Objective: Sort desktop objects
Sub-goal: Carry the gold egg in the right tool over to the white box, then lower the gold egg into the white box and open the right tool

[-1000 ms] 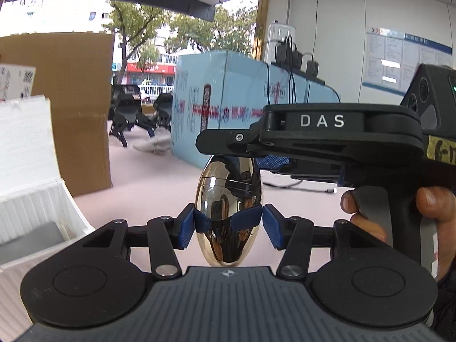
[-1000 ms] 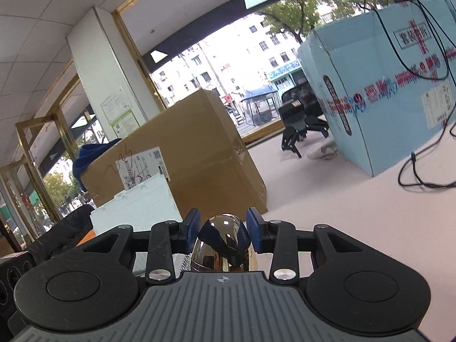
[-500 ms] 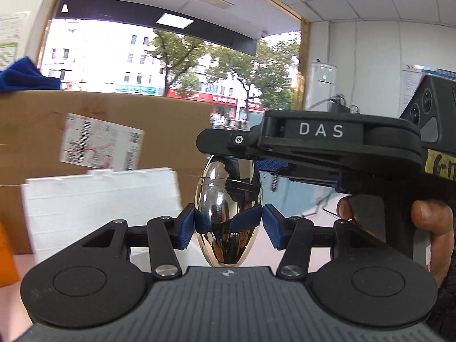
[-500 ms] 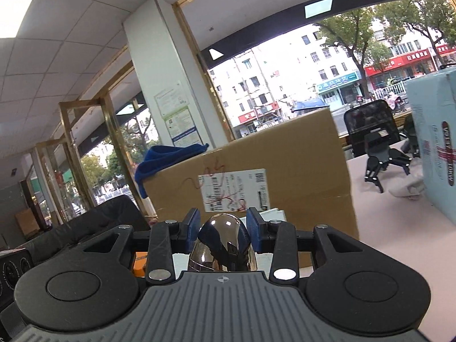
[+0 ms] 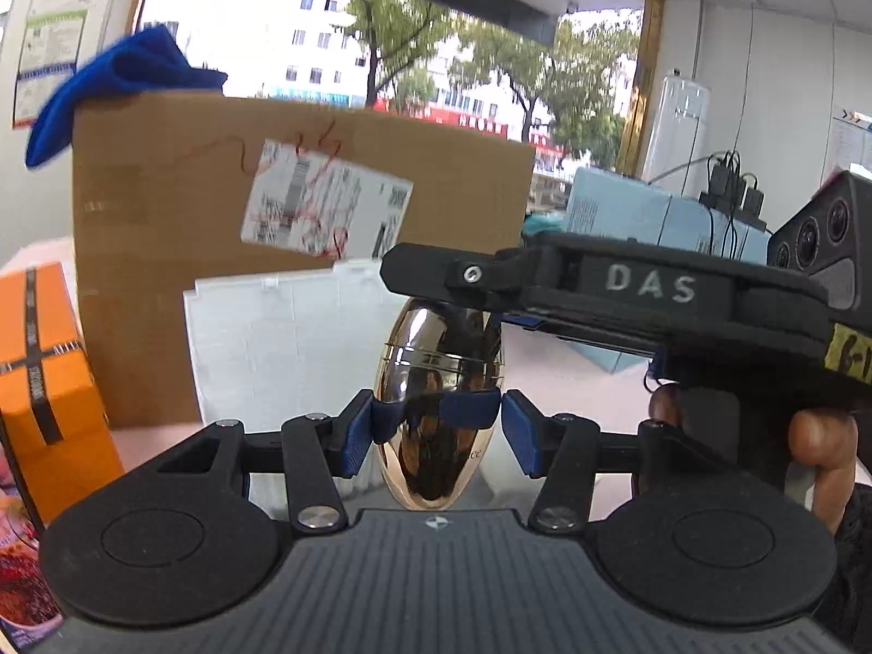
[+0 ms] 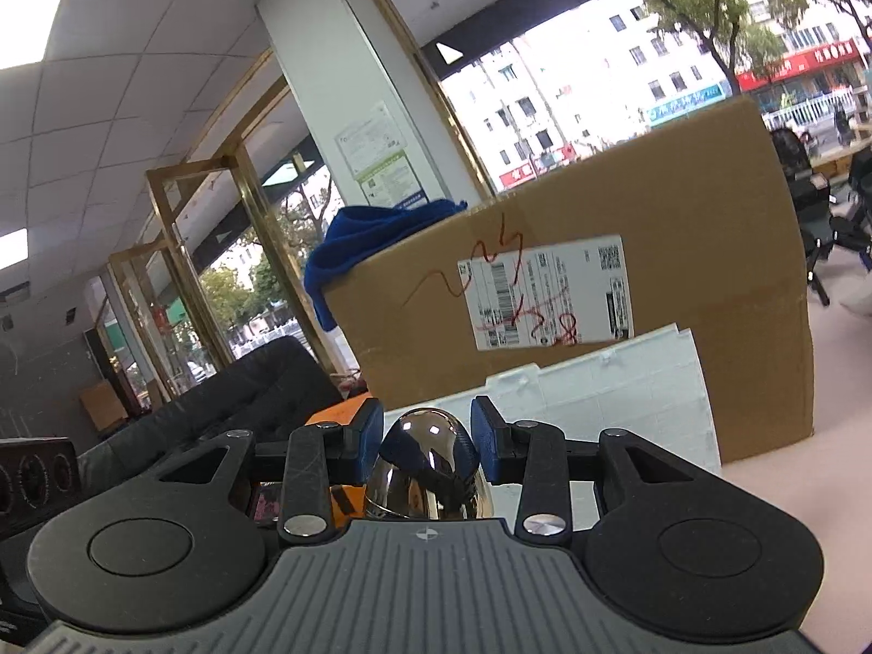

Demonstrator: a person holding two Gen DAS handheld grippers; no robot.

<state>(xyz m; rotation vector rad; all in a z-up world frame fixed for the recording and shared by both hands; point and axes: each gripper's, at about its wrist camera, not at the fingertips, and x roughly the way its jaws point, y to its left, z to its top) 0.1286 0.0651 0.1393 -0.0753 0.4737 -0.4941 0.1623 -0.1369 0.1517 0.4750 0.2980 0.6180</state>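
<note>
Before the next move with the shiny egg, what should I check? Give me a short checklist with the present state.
1. Left claw closed on gold egg: ok.
2. Right claw closed on the egg's top: ok.
3. Egg upright: ok.
4. Egg's bottom supported: cannot tell, hidden.
5. White plastic box ahead, in front of cardboard box: ok.
6. Room inside white plastic box: cannot tell.

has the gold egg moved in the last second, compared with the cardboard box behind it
Yes. The gold egg has swung left: in the left wrist view the cardboard box, earlier off at the left edge, now stands right behind it.
</note>
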